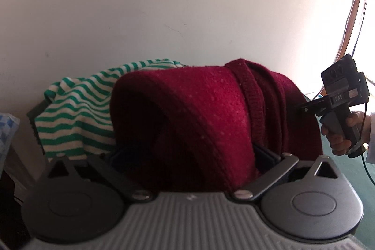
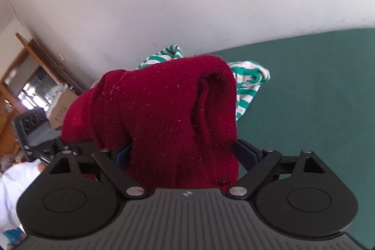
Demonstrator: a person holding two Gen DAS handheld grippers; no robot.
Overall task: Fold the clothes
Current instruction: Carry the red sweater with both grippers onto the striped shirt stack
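A dark red knitted sweater [image 1: 199, 114] lies heaped on the green counter [image 2: 316, 86], its folds draped between the fingers of both grippers; the left gripper [image 1: 187, 156] stands spread wide, its fingers [image 1: 267, 154] apart on either side of the knit, not pressing it; the right gripper [image 2: 185, 156] is likewise wide, the knit loose between its fingers [image 2: 246, 152]; behind the sweater lies a green-and-white striped garment [image 1: 75, 114], near the white wall [image 1: 140, 4].

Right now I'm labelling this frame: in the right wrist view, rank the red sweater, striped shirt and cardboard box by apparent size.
1. red sweater, though it sits nearest the camera.
2. striped shirt, partly hidden.
3. cardboard box, farther off.
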